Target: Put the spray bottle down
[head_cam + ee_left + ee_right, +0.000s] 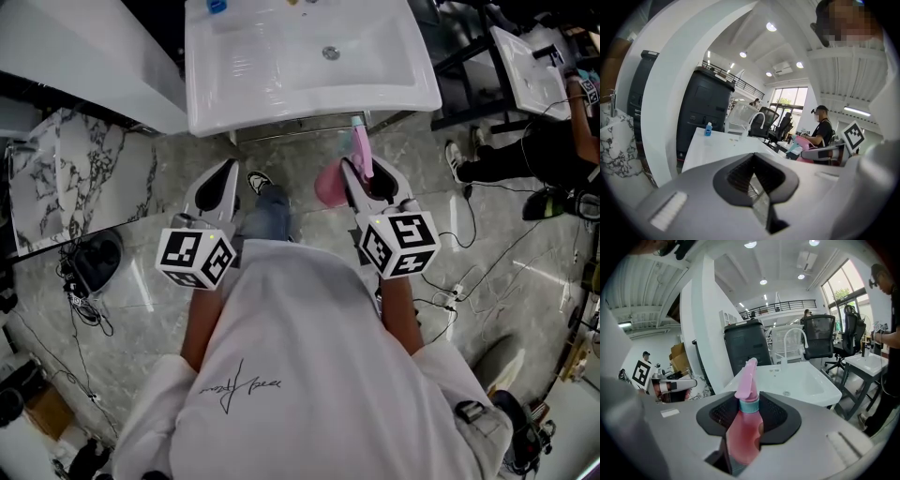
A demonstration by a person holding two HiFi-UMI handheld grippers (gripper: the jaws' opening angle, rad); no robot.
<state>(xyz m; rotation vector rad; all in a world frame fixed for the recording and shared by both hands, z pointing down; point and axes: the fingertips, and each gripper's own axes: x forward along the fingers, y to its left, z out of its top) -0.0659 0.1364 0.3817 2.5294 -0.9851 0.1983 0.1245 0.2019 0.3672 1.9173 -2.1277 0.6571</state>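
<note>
Right gripper view has the bottle (742,434) upright between the jaws of the right gripper (359,180). The pads clamp its pink body just under the teal collar, and the nozzle points at the sink (202,94). It hangs over the floor (141,309), just short of the sink's near edge.

We see three risks. The grip sits high on smooth plastic, so the bottle could slide or swing. The nozzle could catch the rim if it goes in low. The basin slopes to the drain, so a bottle let go there may tip; the flat ledge looks safer.

The left gripper (223,183) is empty, its tips meeting, so it cannot steady anything without opening first.

The floor is glossy marble, with cables (469,272) trailing on the right — a trip hazard. A second sink (530,66) and a person (534,155) stand far right.
</note>
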